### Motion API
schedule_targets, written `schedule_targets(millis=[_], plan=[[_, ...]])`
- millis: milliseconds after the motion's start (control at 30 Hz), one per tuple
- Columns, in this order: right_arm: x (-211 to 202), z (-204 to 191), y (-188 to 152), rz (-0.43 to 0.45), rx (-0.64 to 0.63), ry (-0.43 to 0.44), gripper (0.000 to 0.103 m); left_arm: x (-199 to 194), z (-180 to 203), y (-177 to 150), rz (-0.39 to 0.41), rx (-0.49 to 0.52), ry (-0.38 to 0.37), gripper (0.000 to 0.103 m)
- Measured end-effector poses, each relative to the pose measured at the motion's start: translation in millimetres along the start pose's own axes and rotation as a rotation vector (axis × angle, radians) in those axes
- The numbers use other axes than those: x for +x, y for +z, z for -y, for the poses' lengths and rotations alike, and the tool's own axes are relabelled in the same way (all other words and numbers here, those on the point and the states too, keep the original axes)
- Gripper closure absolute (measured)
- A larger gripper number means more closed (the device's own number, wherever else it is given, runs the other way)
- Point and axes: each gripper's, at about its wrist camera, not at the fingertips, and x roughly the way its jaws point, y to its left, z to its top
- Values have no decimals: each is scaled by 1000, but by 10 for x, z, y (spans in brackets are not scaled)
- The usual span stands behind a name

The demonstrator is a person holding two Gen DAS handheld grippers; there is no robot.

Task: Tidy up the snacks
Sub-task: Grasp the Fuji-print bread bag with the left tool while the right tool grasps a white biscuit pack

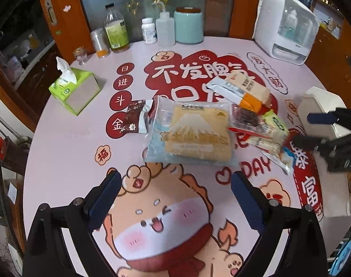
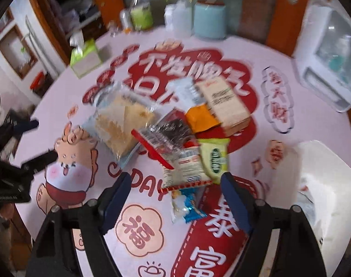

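Near the tabletop's (image 1: 67,152) right edge, your wide-jawed right gripper (image 2: 175,198) straddles the blue-white candy packet (image 2: 187,207) below the snack pile (image 1: 212,124); lower squarely, pinch mid-wrapper. Left gripper (image 1: 175,194) hangs wide, empty.

Right wrist view blurred; white bin (image 2: 332,184) cut off at the edge

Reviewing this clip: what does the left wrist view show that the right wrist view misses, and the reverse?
Only the left wrist view shows the dark brown snack packet lying left of the pile.

Only the right wrist view shows the inside of the white bin, holding something pale, too blurred to identify.

Both show the Fuji-print bread bag, the orange-and-beige cracker pack, the small blue-and-white packet, the green tissue box, and both tongs, left and right, open and empty.
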Motion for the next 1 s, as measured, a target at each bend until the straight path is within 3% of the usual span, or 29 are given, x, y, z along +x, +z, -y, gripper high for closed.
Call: schedule_targets(millis=[333,433,467,567,767,1000], plan=[[600,-88,126,-155,-72,-47,23,253,-162,122,-37,-30,-52,8],[727,-141,98,-194,-97,-48,46,311,-199,117,-59,-67,-63,8],[755,-144,90,-202,-98,-58,49,320,-208,122,-63,-83,-71,8],[759,-106,81,-194,-72,-49,55,359,-244,171,-75,-147,-69,8],[656,-3,46,-157,-20,-25,56,552,-271,407,-83,-386,-28,8],[343,151,27,-77,51,21,56,889,14,618,-100,-480,37,8]])
